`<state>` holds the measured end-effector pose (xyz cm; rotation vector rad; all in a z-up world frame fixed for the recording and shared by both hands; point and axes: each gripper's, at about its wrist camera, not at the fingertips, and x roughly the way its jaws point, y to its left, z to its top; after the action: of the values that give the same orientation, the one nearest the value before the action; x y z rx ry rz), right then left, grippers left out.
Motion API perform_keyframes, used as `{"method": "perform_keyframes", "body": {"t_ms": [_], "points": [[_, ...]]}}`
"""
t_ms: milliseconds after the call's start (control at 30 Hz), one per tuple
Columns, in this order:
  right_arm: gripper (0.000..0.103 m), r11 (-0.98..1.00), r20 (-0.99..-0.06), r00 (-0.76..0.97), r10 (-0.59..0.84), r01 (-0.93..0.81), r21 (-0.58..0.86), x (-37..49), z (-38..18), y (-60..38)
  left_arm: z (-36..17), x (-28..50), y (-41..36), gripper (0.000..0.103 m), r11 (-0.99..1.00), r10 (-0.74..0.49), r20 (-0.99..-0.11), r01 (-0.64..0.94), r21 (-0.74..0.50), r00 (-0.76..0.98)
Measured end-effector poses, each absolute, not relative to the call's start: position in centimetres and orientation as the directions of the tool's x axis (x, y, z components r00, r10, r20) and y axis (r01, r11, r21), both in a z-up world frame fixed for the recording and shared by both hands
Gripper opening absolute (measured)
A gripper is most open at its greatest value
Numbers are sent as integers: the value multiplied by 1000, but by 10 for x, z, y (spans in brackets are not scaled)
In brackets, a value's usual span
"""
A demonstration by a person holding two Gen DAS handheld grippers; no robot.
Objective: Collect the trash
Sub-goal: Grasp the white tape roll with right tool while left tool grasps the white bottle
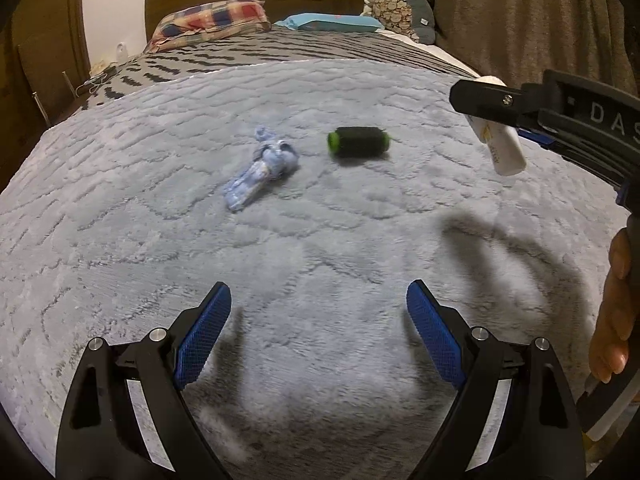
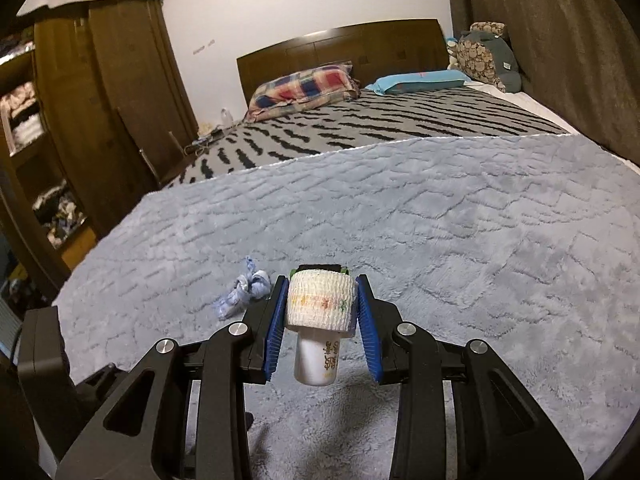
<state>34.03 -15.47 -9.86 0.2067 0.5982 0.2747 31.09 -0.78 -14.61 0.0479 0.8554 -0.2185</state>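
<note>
My right gripper (image 2: pixel 322 285) is shut on a small white bottle (image 2: pixel 316 356); its blue pads press on the gauze-wrapped top and the body hangs below. From the left wrist view that bottle (image 1: pixel 505 149) is lifted clear of the blanket at the right, under the right gripper (image 1: pixel 478 100). A crumpled light-blue wrapper (image 1: pixel 260 172) lies on the grey blanket, with a black roll with green ends (image 1: pixel 358 142) to its right. My left gripper (image 1: pixel 319 292) hovers open over bare blanket, nearer than both. In the right wrist view the wrapper (image 2: pixel 244 294) shows left of the fingers, and the roll (image 2: pixel 320 267) is mostly hidden behind the bottle.
The fluffy grey blanket (image 1: pixel 120 200) covers the near part of a bed with a striped cover (image 2: pixel 380 124), pillows and a wooden headboard beyond. A wardrobe (image 2: pixel 100 100) stands left, a brown curtain right. A person's hand (image 1: pixel 612 312) grips the right handle.
</note>
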Motion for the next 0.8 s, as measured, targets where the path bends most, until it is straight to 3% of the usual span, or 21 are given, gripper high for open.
{"method": "perform_keyframes", "body": {"t_ms": [533, 800], "points": [[34, 952, -450, 839, 306, -266, 151, 311, -118, -158, -160, 305, -27, 85, 967, -211, -765, 245, -72, 609], [34, 940, -394, 855, 338, -290, 177, 296, -119, -169, -161, 299, -31, 85, 967, -205, -766, 245, -63, 609]]}}
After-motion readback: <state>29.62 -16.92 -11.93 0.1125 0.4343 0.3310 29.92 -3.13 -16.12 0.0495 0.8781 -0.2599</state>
